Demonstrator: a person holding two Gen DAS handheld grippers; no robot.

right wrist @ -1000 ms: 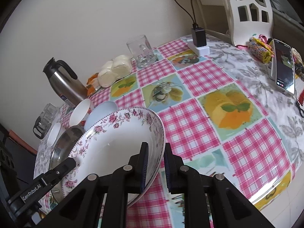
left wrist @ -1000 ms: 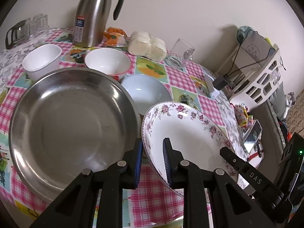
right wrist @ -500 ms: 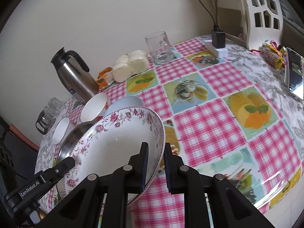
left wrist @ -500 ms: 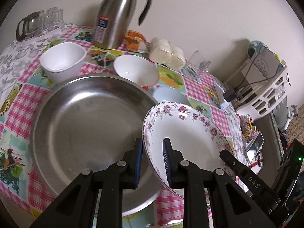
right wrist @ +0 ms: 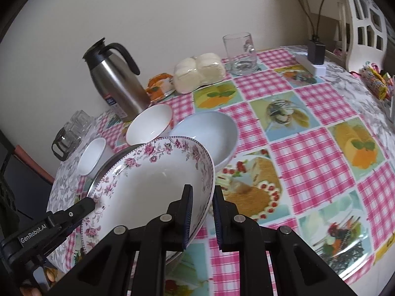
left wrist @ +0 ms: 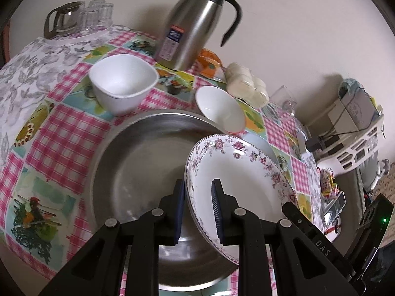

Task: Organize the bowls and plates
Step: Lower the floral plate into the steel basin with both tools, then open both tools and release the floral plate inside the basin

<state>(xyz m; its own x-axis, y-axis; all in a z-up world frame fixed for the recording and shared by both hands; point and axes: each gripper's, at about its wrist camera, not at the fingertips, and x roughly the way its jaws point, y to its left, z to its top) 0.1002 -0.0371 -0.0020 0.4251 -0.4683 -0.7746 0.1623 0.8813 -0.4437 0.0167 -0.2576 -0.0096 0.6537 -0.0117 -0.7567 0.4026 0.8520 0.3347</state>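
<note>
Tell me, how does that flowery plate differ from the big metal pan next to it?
The floral plate is white china with pink flowers around the rim; the steel pan is plain bare metal. The plate is the smaller; the pan is much wider. The plate is lifted and tilted, clamped at opposite edges by the left gripper and right gripper; the pan lies flat on the tablecloth. Both are round, shallow and empty.
</note>
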